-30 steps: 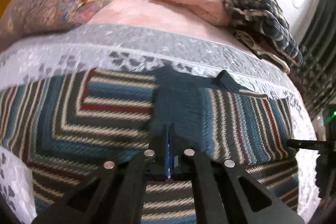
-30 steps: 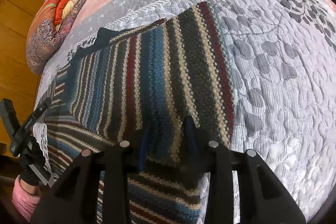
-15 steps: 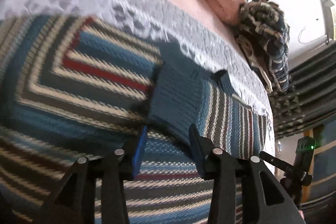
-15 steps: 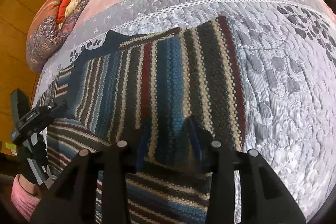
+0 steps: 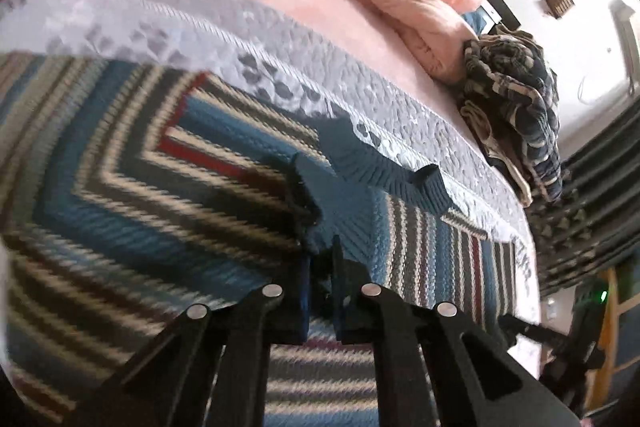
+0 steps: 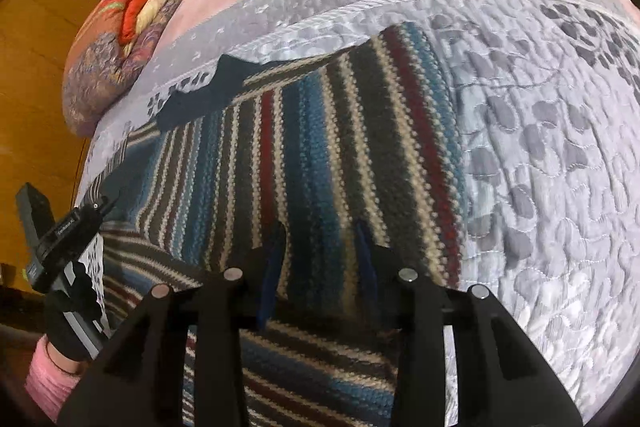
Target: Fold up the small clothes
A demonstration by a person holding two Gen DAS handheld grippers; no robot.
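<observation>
- Left gripper (image 5: 320,279) had been gaping half a second earlier; now its jaws were pinched on the striped sweater (image 5: 160,195) near the blue collar (blurry, though).
- Sweater lay spread on the grey quilt (image 6: 540,167).
- Right gripper (image 6: 320,259) stayed wide open, holding nothing, so a fold looked about to begin.

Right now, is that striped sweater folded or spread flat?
Partly folded: the striped sweater has one sleeve laid across its body, stripes crossing; the rest lies spread.
</observation>
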